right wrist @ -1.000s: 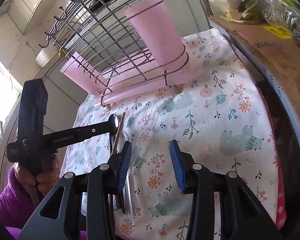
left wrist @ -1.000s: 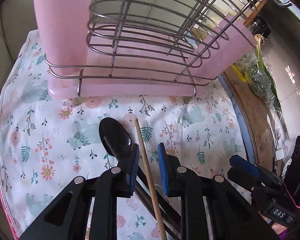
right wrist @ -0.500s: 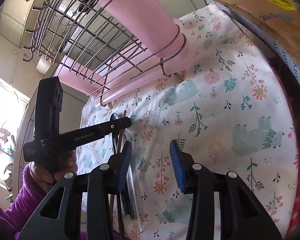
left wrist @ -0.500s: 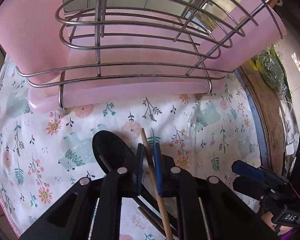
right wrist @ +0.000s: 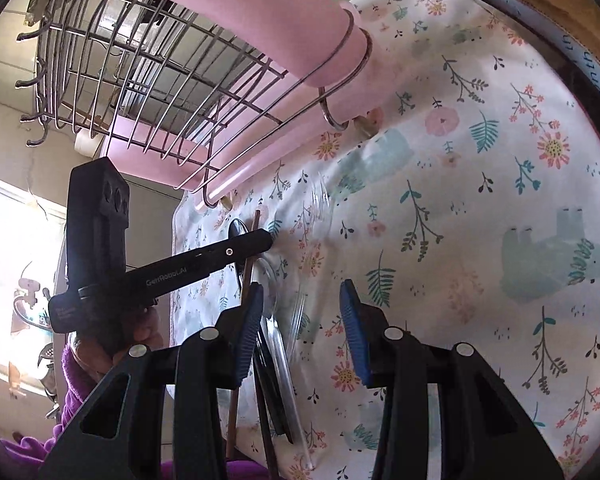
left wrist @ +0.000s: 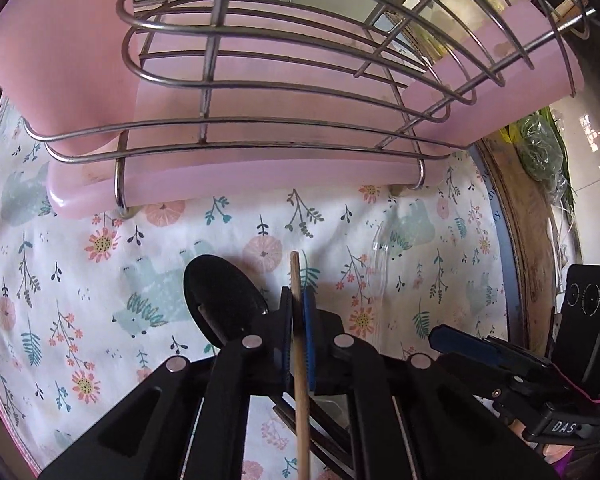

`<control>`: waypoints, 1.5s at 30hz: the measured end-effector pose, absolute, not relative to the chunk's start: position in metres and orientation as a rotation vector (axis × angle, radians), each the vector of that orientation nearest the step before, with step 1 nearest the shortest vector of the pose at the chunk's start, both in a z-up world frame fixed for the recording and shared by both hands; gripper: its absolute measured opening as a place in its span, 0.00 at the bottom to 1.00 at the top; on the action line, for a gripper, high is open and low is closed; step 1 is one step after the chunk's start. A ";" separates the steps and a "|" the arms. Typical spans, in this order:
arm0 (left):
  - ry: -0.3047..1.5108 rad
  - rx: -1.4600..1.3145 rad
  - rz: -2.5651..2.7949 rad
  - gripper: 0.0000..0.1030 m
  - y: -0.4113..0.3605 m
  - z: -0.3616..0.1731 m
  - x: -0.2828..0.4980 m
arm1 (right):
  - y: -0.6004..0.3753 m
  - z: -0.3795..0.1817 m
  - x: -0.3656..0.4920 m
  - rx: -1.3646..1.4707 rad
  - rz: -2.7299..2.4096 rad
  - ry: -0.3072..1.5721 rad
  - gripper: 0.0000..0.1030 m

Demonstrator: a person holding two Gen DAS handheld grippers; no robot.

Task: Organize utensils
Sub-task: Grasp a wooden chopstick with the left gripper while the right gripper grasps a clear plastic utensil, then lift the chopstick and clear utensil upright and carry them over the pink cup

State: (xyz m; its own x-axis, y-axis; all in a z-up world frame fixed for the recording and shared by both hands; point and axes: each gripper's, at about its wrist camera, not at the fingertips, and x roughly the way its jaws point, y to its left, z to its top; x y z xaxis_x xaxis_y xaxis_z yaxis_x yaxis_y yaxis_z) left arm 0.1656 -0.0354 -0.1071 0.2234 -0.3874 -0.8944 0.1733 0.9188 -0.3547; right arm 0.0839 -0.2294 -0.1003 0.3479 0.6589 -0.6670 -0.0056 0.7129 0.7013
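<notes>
My left gripper (left wrist: 297, 300) is shut on a wooden chopstick (left wrist: 300, 376) that lies on the floral cloth (left wrist: 100, 280). A black spoon (left wrist: 224, 300) lies just left of it, and a clear plastic utensil (left wrist: 380, 256) lies to the right. Dark chopsticks (left wrist: 320, 436) cross under the gripper. My right gripper (right wrist: 300, 320) is open and empty above the cloth (right wrist: 480, 200), next to the clear utensil (right wrist: 288, 344) and black utensils (right wrist: 268, 380). The left gripper (right wrist: 266, 240) shows there too. A wire rack with pink trays (left wrist: 280, 112) stands behind.
A pink cup (right wrist: 276, 20) hangs in the rack's ring on the right side. A wooden board (left wrist: 532, 240) and bagged greens (left wrist: 540, 148) lie right of the cloth. A cardboard box edge (right wrist: 560, 4) borders the cloth on the far right.
My left gripper's jaws closed from open onto the wooden chopstick and moved closer to the rack. My right gripper tilted and dropped lower over the cloth, staying open.
</notes>
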 end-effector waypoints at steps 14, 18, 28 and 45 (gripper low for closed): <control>1.002 -0.306 -0.432 0.04 0.016 -0.033 0.102 | -0.192 -0.104 0.121 0.562 0.407 1.258 0.27; 0.952 -0.304 -0.432 0.04 0.027 -0.019 0.087 | -0.176 -0.110 0.135 0.535 0.374 1.295 0.21; 0.853 -0.332 -0.381 0.04 0.063 0.006 0.063 | -0.187 -0.112 0.117 0.619 0.365 1.189 0.06; 0.591 -0.369 -0.288 0.04 0.092 0.068 0.022 | -0.229 -0.009 0.040 0.512 0.376 0.697 0.03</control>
